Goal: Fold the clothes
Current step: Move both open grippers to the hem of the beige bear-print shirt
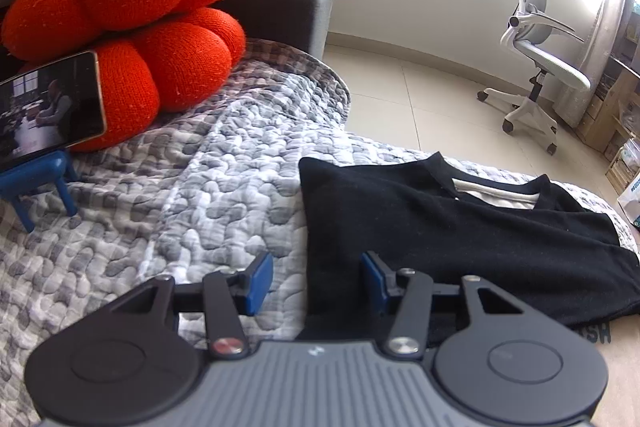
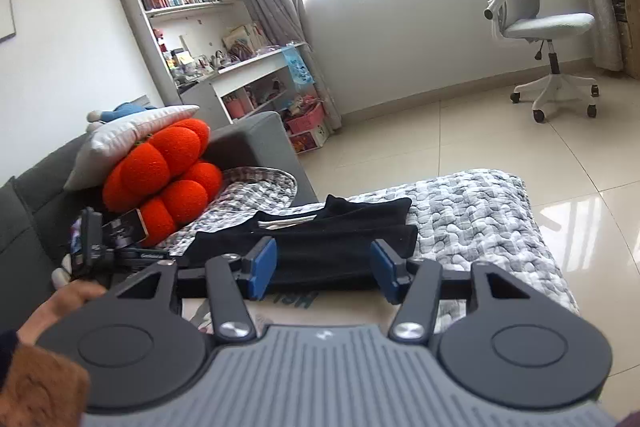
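Both claws stand with their blue pads apart and nothing clamped between them. In the left wrist view the left claw [image 1: 317, 281] hangs low over the near left edge of the black shirt [image 1: 460, 227]; its right pad is over the dark cloth and its left pad over the quilt [image 1: 180, 195], and neither pad presses on the fabric as far as can be seen. In the right wrist view the right claw [image 2: 323, 273] is held above the near side of the same shirt [image 2: 340, 239], open and empty.

That shirt lies folded into a flat, wide band on the grey-and-white patterned quilt, its collar on the far side with a strip of white showing inside the neckline. A bit of pale cloth with printed letters [image 2: 308, 303] peeks out just near the shirt's front edge.

To the left, an orange knitted cushion [image 1: 132, 15] leans against a grey sofa [image 1: 288, 15], with a phone [image 1: 48, 107] propped on a small blue stand [image 1: 36, 183] just in front of it. A hand [image 2: 60, 307] with a furry brown cuff shows at the lower left of the right wrist view. A white office chair [image 2: 536, 27] stands far off on the tiled floor [image 2: 460, 139].
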`<action>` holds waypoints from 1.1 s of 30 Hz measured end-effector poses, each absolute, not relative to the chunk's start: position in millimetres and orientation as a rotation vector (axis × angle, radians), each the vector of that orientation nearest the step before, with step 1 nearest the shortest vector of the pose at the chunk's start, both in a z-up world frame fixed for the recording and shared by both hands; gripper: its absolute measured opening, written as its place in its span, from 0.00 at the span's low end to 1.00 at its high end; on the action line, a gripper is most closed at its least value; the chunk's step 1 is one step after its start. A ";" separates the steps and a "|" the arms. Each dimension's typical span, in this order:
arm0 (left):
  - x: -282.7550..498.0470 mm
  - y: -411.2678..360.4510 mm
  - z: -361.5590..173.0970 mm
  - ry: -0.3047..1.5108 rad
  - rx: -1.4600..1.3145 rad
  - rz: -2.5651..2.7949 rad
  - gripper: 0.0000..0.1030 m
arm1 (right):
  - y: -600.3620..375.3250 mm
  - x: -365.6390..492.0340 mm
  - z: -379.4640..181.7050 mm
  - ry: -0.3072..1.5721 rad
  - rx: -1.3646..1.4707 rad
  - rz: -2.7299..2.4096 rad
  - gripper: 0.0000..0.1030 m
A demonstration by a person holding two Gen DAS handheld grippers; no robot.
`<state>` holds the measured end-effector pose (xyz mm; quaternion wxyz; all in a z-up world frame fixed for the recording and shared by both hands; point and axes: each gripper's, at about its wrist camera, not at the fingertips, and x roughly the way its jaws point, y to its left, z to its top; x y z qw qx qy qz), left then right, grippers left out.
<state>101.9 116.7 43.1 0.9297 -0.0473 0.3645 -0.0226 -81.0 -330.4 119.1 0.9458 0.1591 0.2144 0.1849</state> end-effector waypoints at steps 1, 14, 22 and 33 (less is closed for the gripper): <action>99.4 117.0 43.1 0.746 -0.091 -0.050 0.49 | -333.9 -94.9 122.9 0.433 0.304 0.381 0.56; 46.7 96.6 41.9 0.755 0.145 -0.121 0.49 | -313.1 -175.0 102.9 0.533 0.083 0.474 0.61; -3.7 118.9 56.2 0.752 0.204 -0.169 0.49 | -271.0 -166.6 67.3 0.566 0.006 0.491 0.61; -65.0 154.7 85.2 0.745 0.067 -0.220 0.47 | -268.0 -153.4 47.7 0.556 0.064 0.397 0.43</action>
